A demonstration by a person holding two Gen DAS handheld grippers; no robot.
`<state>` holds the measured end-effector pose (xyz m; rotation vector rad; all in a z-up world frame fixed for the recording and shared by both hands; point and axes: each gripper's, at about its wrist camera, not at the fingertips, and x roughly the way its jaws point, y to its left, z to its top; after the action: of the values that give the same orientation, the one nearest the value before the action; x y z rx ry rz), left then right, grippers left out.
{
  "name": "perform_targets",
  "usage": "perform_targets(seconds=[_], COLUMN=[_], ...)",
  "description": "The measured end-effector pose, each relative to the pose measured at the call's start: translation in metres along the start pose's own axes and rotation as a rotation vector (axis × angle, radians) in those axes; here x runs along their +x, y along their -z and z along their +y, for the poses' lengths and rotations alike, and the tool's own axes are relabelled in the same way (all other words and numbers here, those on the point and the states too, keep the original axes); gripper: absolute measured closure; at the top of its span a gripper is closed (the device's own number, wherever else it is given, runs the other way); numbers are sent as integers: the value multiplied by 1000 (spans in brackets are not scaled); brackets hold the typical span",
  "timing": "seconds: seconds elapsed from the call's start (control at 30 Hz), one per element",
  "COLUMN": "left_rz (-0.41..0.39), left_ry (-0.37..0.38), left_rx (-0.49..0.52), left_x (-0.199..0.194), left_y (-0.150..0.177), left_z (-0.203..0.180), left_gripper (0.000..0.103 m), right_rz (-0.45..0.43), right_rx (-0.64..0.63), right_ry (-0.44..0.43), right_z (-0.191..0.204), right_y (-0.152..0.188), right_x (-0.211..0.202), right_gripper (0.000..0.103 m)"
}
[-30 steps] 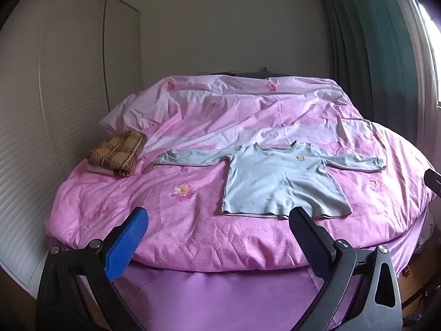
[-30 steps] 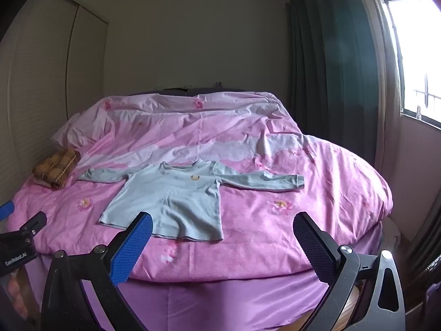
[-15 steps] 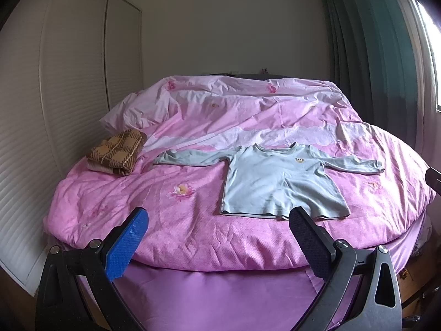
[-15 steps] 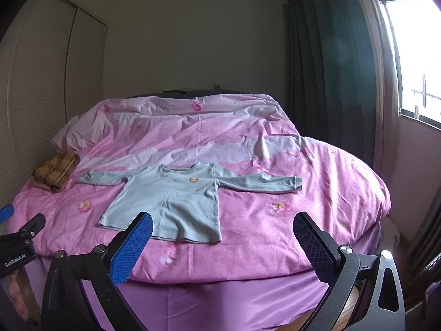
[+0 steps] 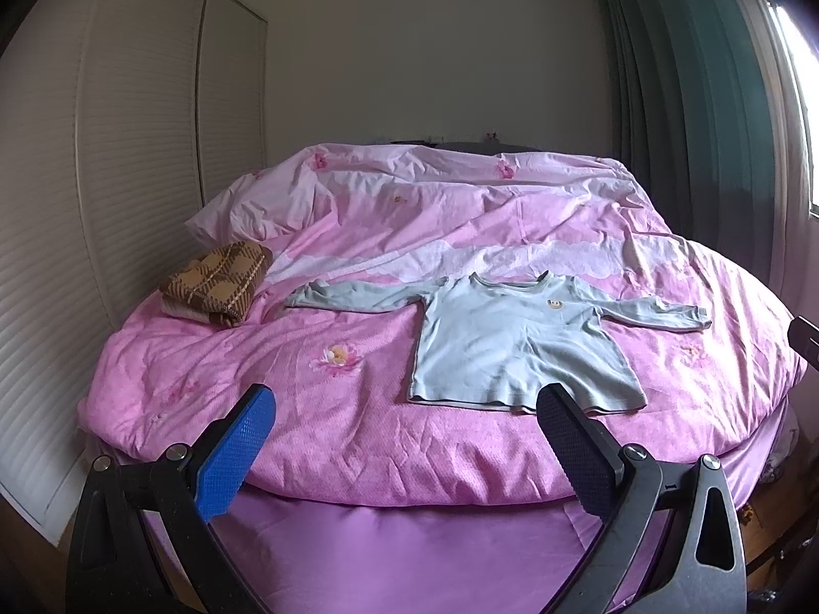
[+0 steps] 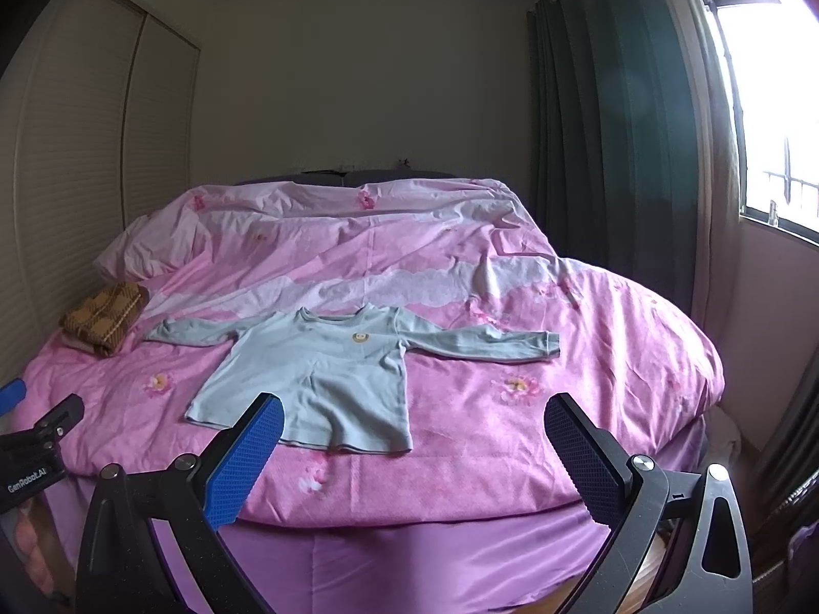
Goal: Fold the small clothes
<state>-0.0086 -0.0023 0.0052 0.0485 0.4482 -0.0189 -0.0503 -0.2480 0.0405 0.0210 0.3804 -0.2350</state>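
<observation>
I held both grippers, left (image 5: 404, 440) and right (image 6: 412, 442), wide apart and empty short of the flat blue shirt (image 5: 512, 343); next I judged a sleeve needed pinching.

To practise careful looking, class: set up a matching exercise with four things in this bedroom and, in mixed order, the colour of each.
Things:
1. shirt
2. quilt
3. folded blanket
4. curtain

Colours:
a. dark green
b. brown check
c. pale blue
d. pink

Pairs: 1-c, 2-d, 3-b, 4-a

The shirt lies flat on the quilt, sleeves spread.
</observation>
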Motion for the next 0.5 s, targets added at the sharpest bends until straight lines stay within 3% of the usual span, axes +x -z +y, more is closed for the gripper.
perform_targets(seconds=[0.5], left_rz=[-13], left_ry=[-5], left_rx=[-29], left_x=[1], left_y=[-9], left_z=[6], left_gripper=[0], right_rz=[1], right_rx=[7], right_ry=[10], right_z=[-3], right_y=[-4], right_x=[0], right_gripper=[0])
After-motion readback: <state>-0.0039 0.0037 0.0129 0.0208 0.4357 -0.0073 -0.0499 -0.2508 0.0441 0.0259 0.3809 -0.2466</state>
